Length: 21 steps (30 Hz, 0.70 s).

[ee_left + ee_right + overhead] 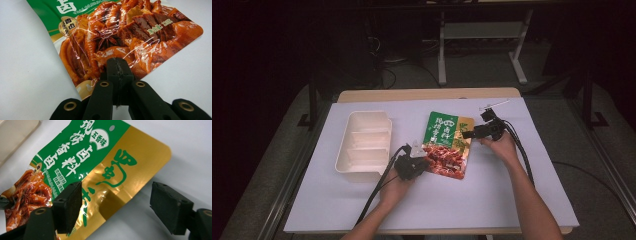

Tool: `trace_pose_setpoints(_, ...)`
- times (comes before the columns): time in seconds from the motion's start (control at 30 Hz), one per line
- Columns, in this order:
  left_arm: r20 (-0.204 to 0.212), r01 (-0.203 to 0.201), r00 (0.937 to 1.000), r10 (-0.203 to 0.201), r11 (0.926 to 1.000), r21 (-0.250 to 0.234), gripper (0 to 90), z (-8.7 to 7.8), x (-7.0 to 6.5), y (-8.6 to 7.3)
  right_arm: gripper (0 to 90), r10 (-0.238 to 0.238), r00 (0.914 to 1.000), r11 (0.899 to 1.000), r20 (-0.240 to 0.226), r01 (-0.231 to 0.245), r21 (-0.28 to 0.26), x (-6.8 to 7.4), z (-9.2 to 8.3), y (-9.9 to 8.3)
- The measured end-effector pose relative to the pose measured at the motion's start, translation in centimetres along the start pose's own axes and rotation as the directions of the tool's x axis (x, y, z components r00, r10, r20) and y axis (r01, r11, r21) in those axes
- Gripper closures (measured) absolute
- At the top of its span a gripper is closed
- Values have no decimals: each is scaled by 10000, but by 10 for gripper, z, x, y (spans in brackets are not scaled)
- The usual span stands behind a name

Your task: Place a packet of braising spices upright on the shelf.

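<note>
right gripper (113, 207) gapes wide around the pouch's (105, 167) gold edge.

- A cream tray (363, 145), divided into compartments, lies on a white mat (472, 200).
- Beyond the tray, the far edge of a wooden table (427, 94) shows past the mat.
- Farther beyond the tray, white frame legs (442, 55) stand on the dim floor, with what may be cables (388, 75) beside them.
</note>
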<state>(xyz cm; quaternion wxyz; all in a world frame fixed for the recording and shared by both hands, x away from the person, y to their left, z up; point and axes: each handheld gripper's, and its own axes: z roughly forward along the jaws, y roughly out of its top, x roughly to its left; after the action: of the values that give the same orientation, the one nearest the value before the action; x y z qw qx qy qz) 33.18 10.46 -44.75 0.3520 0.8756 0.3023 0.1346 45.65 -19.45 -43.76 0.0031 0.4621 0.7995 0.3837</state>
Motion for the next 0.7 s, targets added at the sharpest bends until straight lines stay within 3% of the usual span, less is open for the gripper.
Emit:
trace_pose_setpoints(0.1, 43, 17, 10000, -18, 10000, 7, 900, 0, 1, 0, 345, 226, 9975, 9997, -662, -229, -44, 0, 5, -2)
trace_pose_setpoints(0.3, 55, 13, 10000, -13, 10000, -14, 900, 0, 1, 0, 494, 202, 9943, 9993, -1043, -235, -306, 5, 2, -1)
trace_pose_setpoints(0.33, 72, 20, 10000, -20, 10000, -20, 900, 0, 1, 0, 584, 15, 9953, 9990, -973, -58, -435, 11, -2, 1)
trace_pose_setpoints(0.4, 99, 9, 10000, -8, 10000, -26, 899, 0, 1, 0, 698, -245, 9958, 9983, -884, 197, -552, 17, -6, 2)
trace_pose_setpoints(0.43, 99, 9, 10000, -8, 10000, -26, 900, 0, 1, 0, 698, -245, 9958, 9983, -884, 197, -552, 17, -6, 2)
trace_pose_setpoints(0.47, 92, -4, 10000, 4, 10000, -23, 899, 0, 1, 0, 816, -358, 9949, 9974, -942, 296, -665, 21, -10, 3)
trace_pose_setpoints(0.5, 92, -4, 10000, 4, 10000, -23, 900, 0, 1, 0, 843, -384, 9939, 9964, -1033, 303, -790, 22, -11, 3)
trace_pose_setpoints(0.6, 81, -16, 10000, 16, 10000, -15, 900, 0, 1, 0, 869, -326, 9901, 9934, -1365, 170, -1133, 25, -13, 4)
trace_pose_setpoints(0.7, 78, -2, 10000, 2, 10000, -22, 899, 0, 1, 0, 814, -265, 9871, 9944, -1580, 99, -1054, 25, -9, 4)
